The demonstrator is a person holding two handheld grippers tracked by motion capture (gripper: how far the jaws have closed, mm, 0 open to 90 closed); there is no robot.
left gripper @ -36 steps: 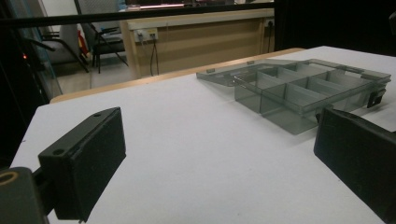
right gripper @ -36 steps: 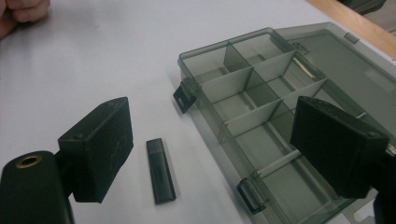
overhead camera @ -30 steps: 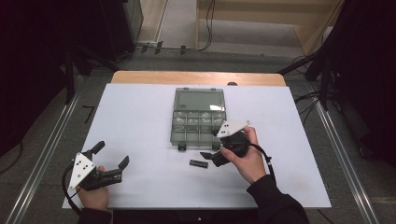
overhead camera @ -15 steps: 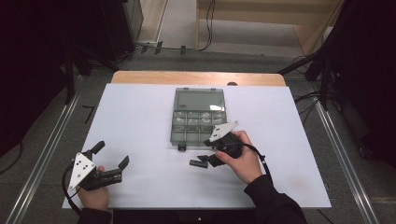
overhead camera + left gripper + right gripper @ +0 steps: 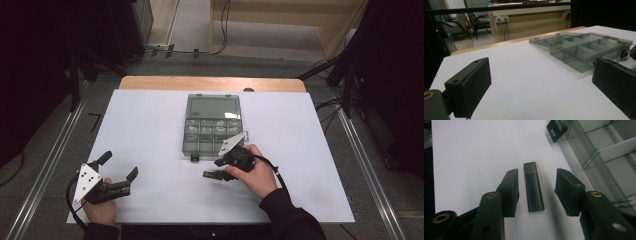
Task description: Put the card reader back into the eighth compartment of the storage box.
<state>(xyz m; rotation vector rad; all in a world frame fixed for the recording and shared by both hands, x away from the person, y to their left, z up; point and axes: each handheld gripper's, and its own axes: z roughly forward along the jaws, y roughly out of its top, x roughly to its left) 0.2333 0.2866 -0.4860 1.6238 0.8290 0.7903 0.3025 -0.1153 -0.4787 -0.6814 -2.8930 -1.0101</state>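
Right now your right gripper has its jaws spread apart, one on either side of a small dark USB stick that lies flat on the white table between them; neither jaw touches it, and the stick runs lengthwise along the way the jaws point; in the high view that gripper sits low over the table under your right hand, just short of the near edge of the clear compartment box; just beyond the stick, ahead and to the right of the jaws, you can see the box's black latch and its clear divided cells.

Meanwhile your left gripper rests well apart from all this at the near left corner of the table, held in your left hand, jaws wide apart and holding nothing; ahead of it and to the right stands the open compartment box, its lid lying flat behind it; beyond the table's far edge are a wooden bench and chairs.
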